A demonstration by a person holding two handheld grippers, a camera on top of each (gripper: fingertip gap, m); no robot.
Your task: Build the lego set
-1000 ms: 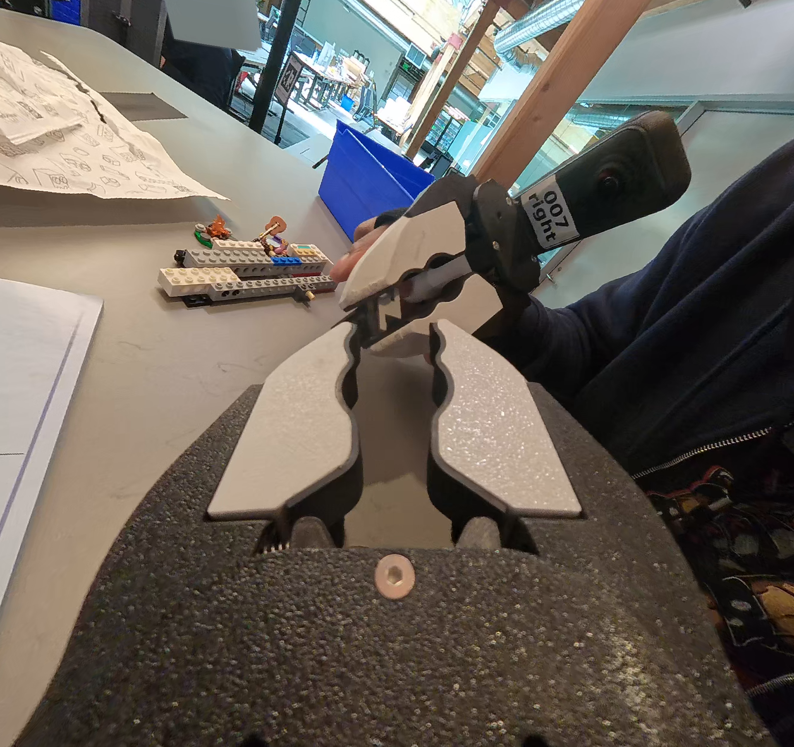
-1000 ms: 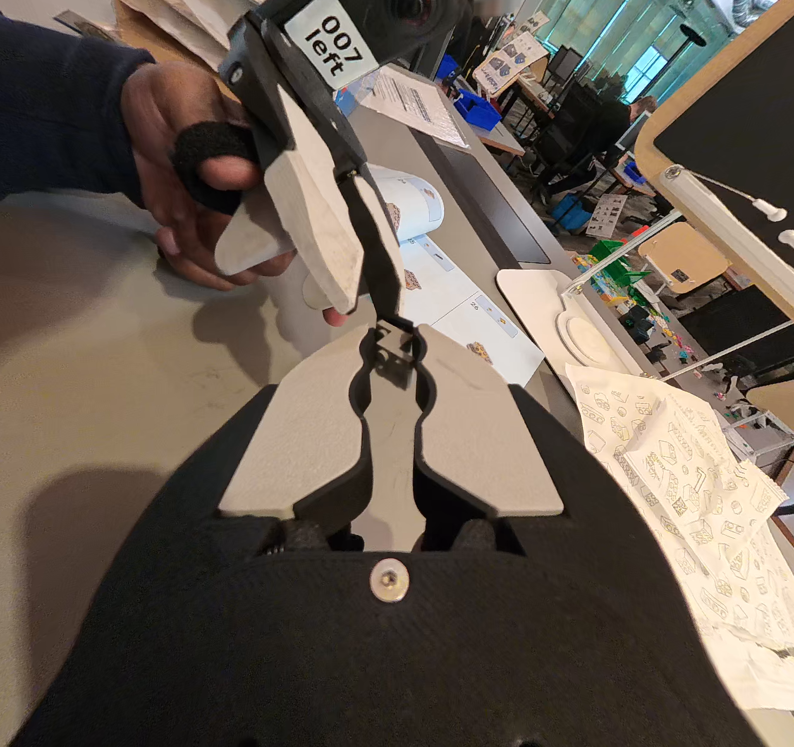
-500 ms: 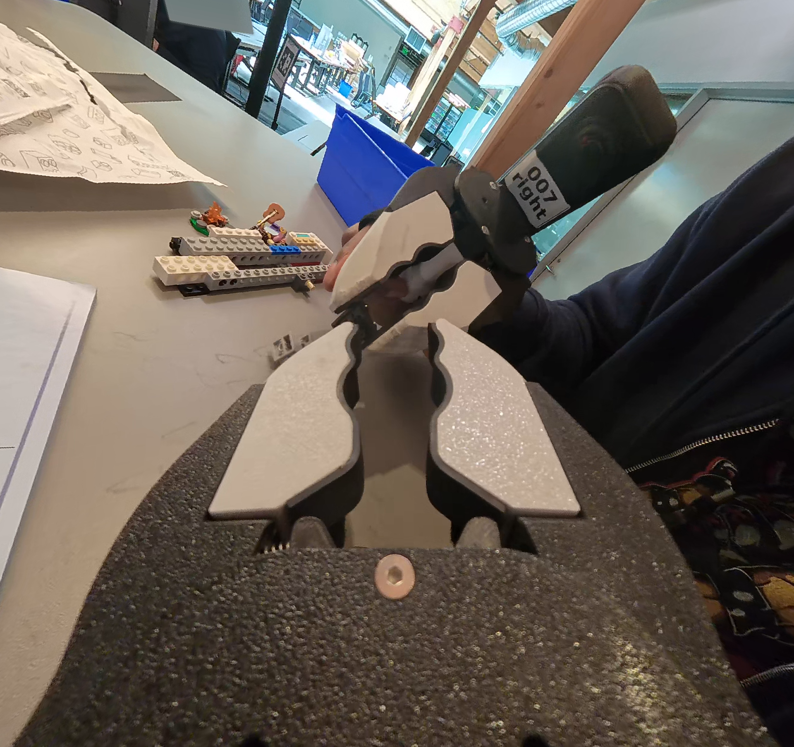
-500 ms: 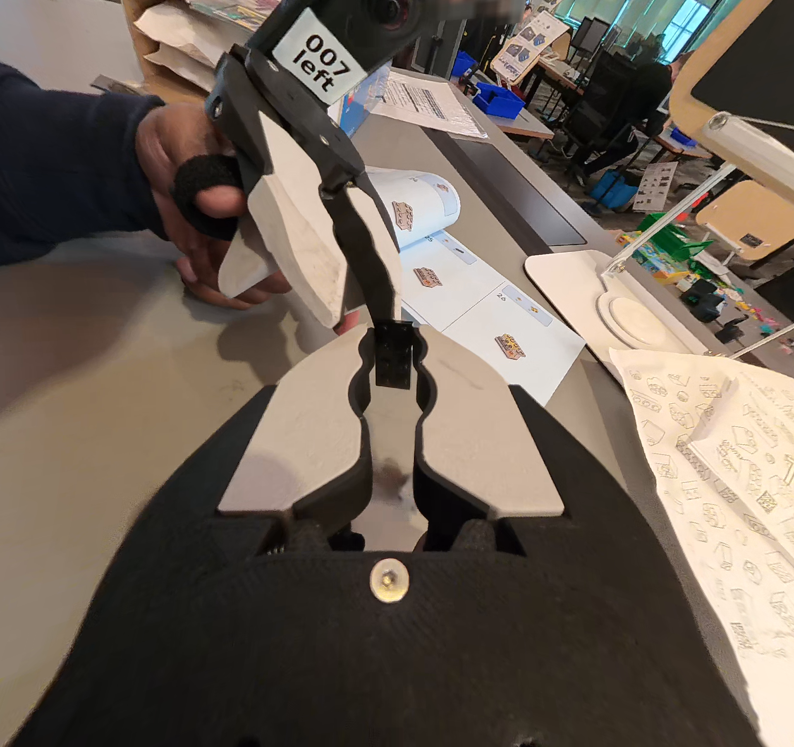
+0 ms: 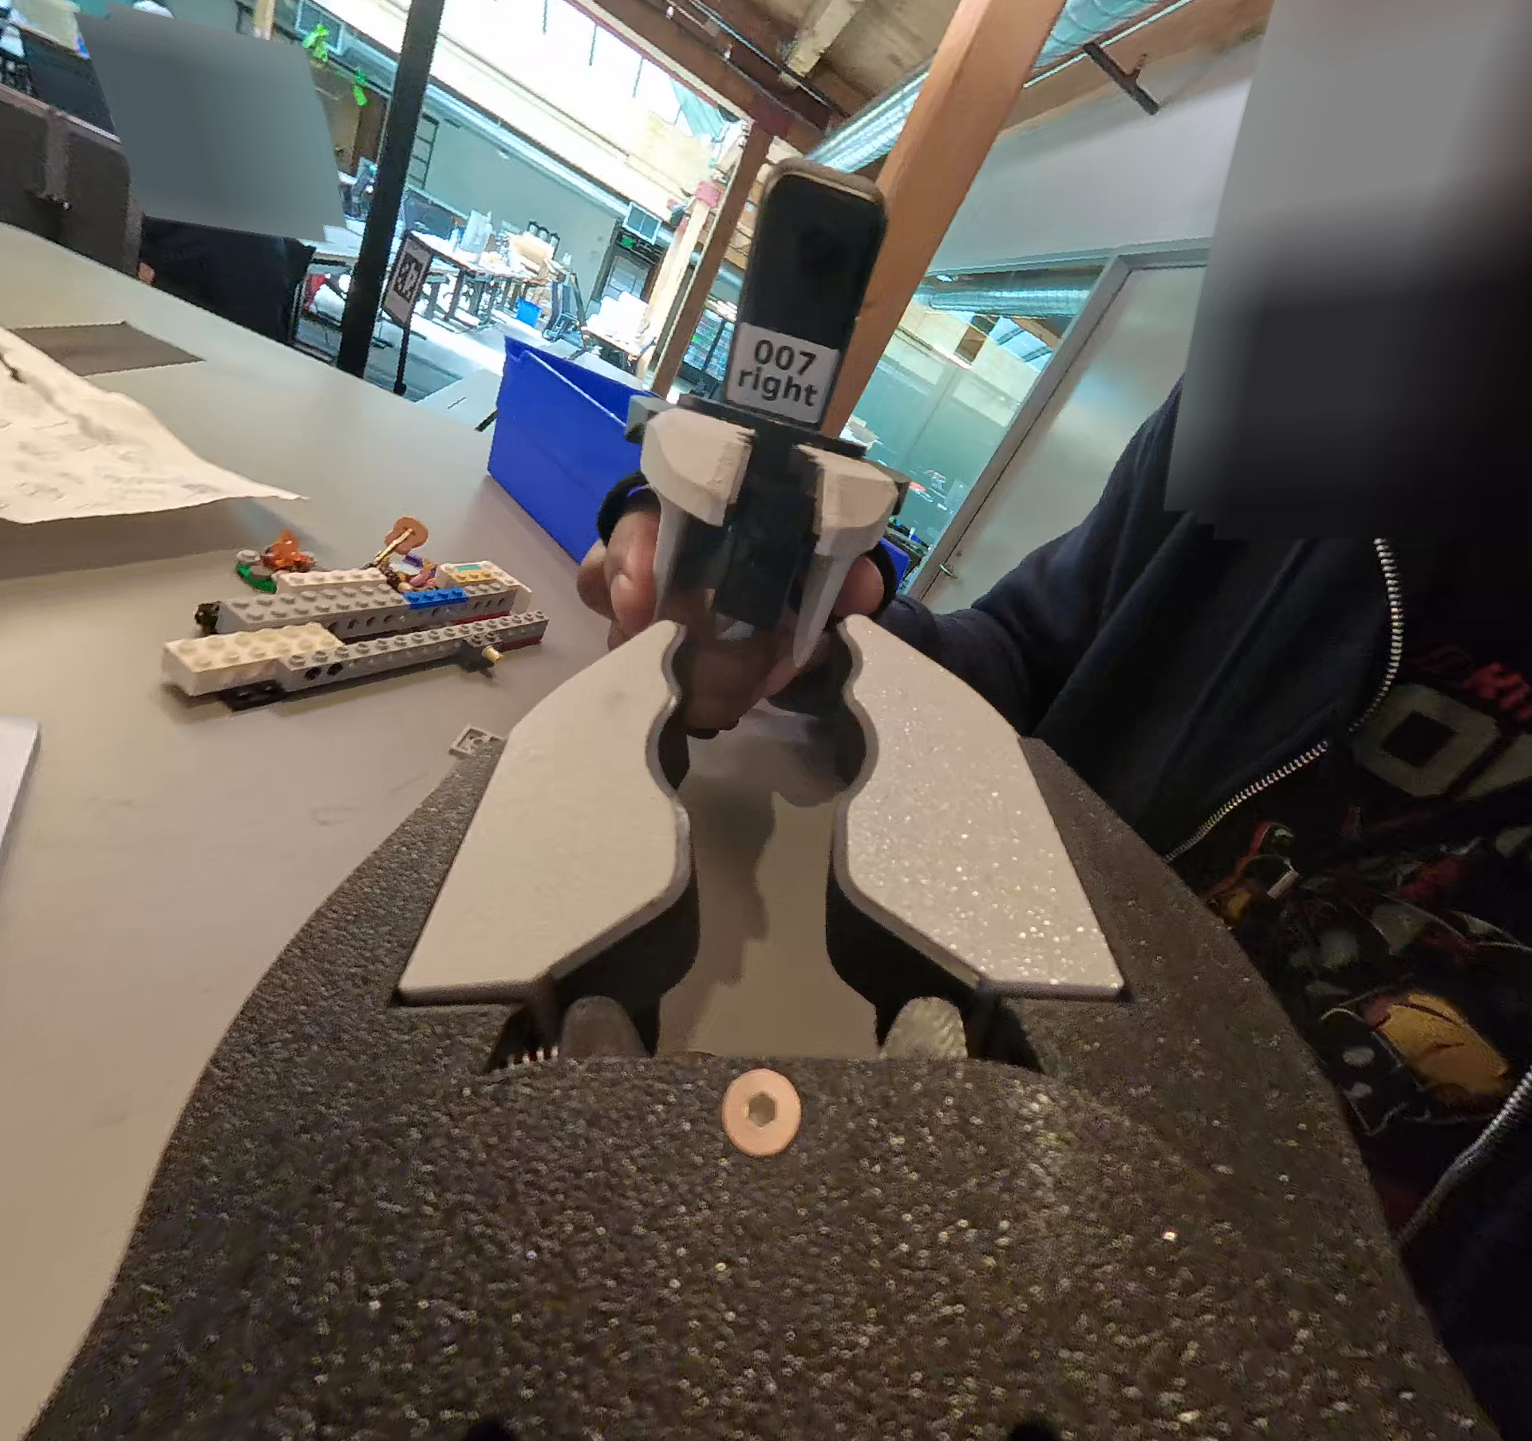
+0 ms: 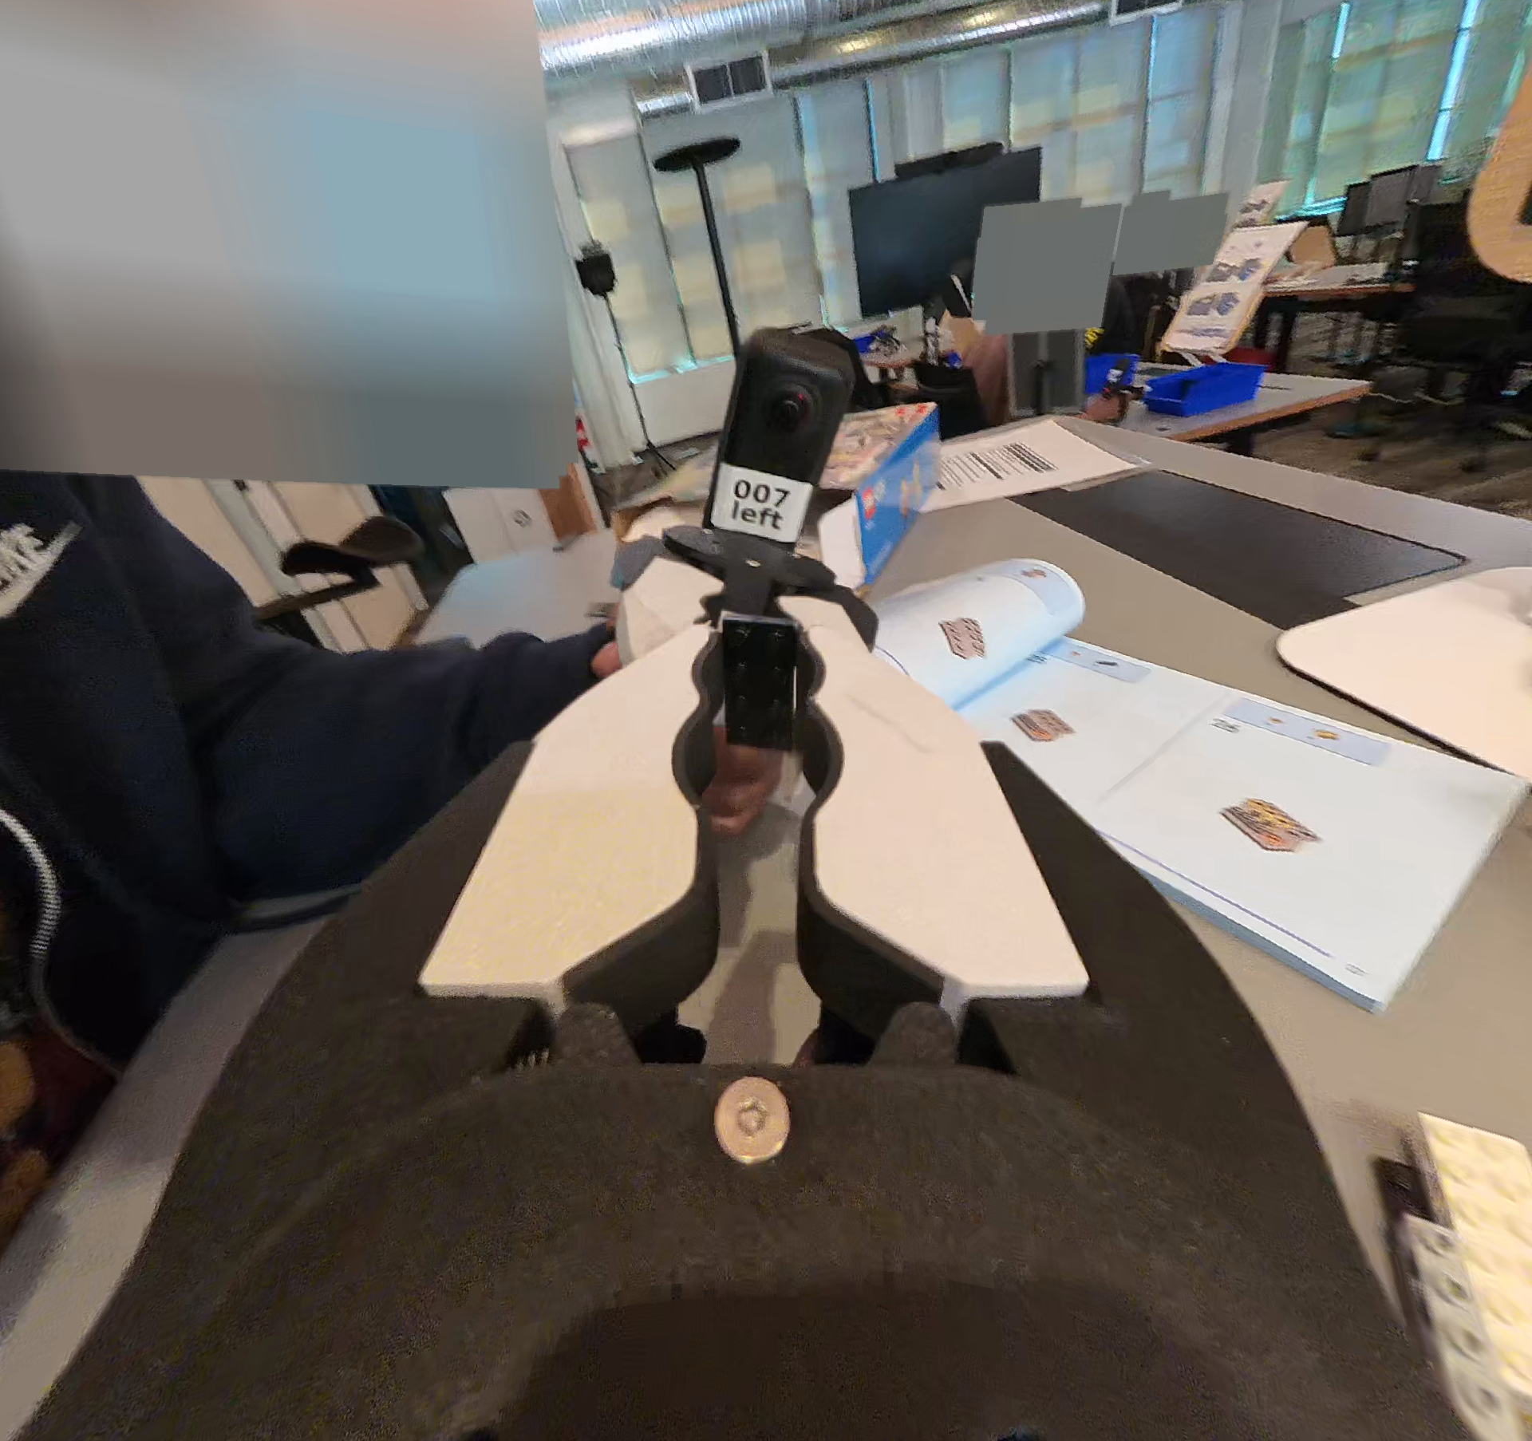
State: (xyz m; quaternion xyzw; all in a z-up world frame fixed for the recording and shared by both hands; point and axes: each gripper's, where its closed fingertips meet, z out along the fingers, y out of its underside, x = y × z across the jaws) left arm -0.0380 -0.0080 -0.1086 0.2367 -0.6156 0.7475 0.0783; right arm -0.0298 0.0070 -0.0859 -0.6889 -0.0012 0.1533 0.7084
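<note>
Hidden: blur patches are covering the person's head in both views; the right gripper (image 6: pixel 758 659) is hiding the tips of the left one.
Change: a second ago the grippers were meeting at an angle; now they are facing each other head-on.
Left gripper (image 5: pixel 758 638): it is standing open, gripping nothing.
Right gripper: its pale pads are pressing a black studded brick (image 6: pixel 758 692), flat and rectangular.
Surroundings: a grey-white brick model (image 5: pixel 356 630) is lying at 10 o'clock on the matte grey table (image 5: pixel 166 821); an open glossy booklet (image 6: pixel 1202 779) is lying at 3 o'clock.

Bright daylight pours from windows (image 6: pixel 1368 75) and a skylight (image 5: pixel 530 66), glaring white. Soft shadows lie on the desk (image 5: pixel 207 804). Wide-angle bending at edges; right view slightly motion-blurred.
</note>
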